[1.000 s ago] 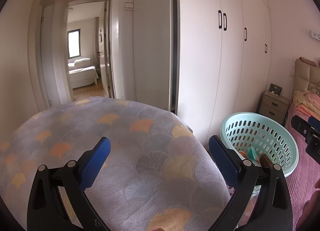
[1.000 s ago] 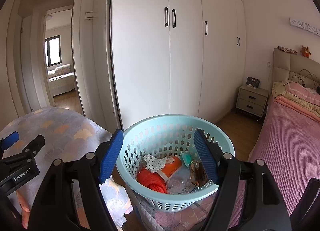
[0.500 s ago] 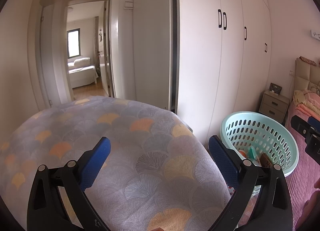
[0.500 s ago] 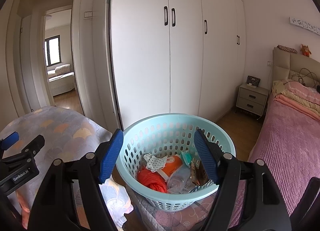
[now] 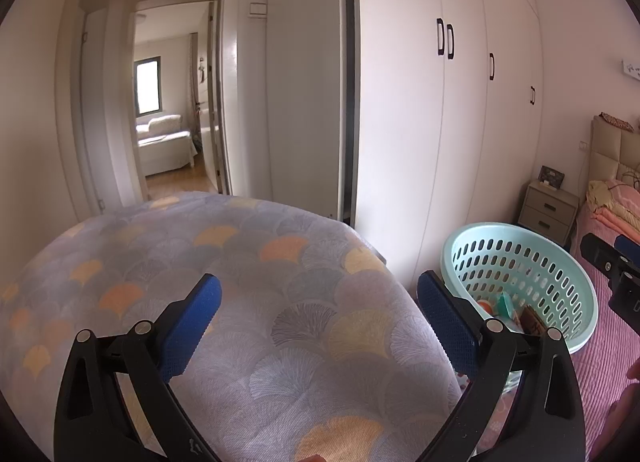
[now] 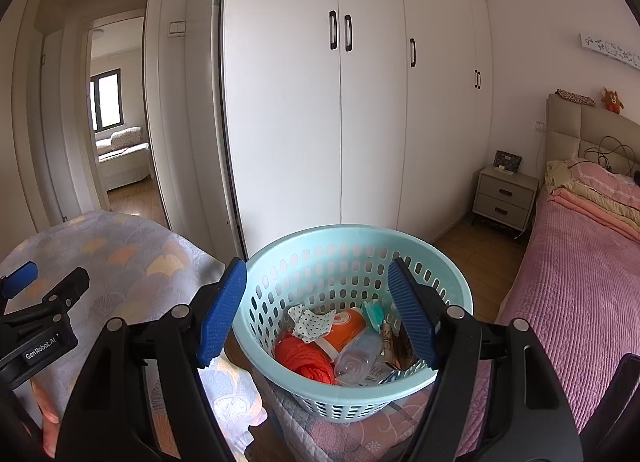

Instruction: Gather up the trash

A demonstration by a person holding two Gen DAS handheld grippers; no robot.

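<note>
A pale turquoise perforated basket (image 6: 356,236) stands on a low padded seat in front of me in the right wrist view. It holds trash: a red crumpled bag (image 6: 304,356), an orange-and-white packet (image 6: 346,328), a dotted scrap (image 6: 312,322), a clear plastic bottle (image 6: 358,358). My right gripper (image 6: 318,312) is open and empty, its fingers framing the basket's near rim. My left gripper (image 5: 318,322) is open and empty above a patterned cloth-covered surface (image 5: 248,262). The basket (image 5: 520,234) also shows at the right in the left wrist view.
White wardrobe doors (image 6: 372,102) stand behind the basket. A bed with a pink cover (image 6: 580,282) lies at the right, a bedside cabinet (image 6: 506,196) beyond it. An open doorway (image 5: 172,102) leads to another room at the left.
</note>
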